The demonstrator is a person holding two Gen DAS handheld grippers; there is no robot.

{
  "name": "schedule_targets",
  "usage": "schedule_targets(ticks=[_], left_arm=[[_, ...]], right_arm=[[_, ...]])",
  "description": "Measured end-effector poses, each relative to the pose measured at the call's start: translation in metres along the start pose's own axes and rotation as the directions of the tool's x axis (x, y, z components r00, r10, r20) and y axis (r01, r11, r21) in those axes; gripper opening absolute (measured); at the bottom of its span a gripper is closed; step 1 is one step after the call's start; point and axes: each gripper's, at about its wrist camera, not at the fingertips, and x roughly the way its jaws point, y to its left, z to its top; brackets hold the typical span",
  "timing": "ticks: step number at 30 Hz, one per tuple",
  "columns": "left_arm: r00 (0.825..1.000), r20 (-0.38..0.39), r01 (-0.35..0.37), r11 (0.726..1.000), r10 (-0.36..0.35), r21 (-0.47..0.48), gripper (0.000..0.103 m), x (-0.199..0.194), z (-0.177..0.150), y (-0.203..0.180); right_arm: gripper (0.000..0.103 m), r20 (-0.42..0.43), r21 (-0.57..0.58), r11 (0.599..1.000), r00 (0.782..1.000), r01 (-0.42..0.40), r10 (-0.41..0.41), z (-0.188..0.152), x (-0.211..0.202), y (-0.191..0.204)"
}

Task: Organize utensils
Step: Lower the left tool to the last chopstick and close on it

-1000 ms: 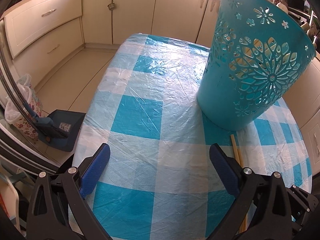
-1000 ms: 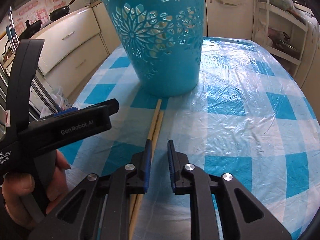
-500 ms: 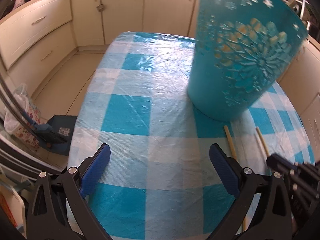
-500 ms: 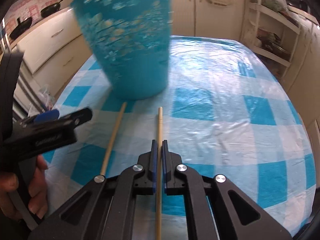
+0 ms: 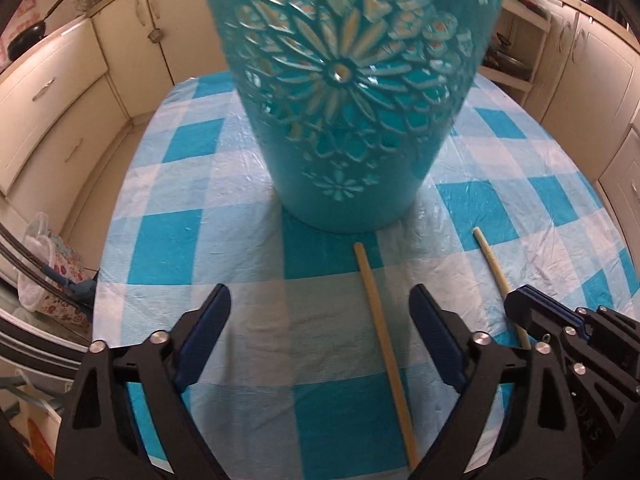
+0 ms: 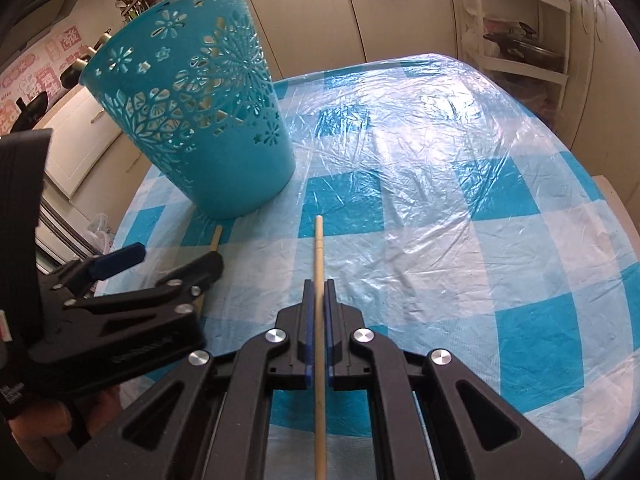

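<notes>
While angled down, right tool point(image 6: 317, 312) pinches chopstick point(image 6: 318, 256).

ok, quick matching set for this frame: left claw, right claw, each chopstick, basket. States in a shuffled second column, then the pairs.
Things:
1. left claw
2. right claw
3. chopstick in the right claw
4. second chopstick
5. basket

States:
A. standing upright on the tablecloth
B. shut on a chopstick
C. lying flat on the tablecloth between open pads
D. open, jaws just closing a little
E. clamped between two pads

Pairs: 1-D, 2-B, 3-E, 4-C, 5-A
</notes>
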Motion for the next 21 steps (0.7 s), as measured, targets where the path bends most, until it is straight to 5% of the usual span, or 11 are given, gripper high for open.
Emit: schedule_targets(ticks=[14,21], left_arm=[[0.994,0.036,0.1,0.993,-0.102,0.059,0.01,-0.009,-0.006,-0.02],[0.987,0.002,0.163,0.985,-0.163,0.052,0.005,-0.009,-0.005,-0.013]], right_arm=[[0.005,0.011,0.001,1.0,1.0,-0.001,0.001,-0.003,-0.002,0.0],[0.005,0.019,-0.004,1.0,1.0,0.003,-0.003,-0.004,-0.002,0.004]])
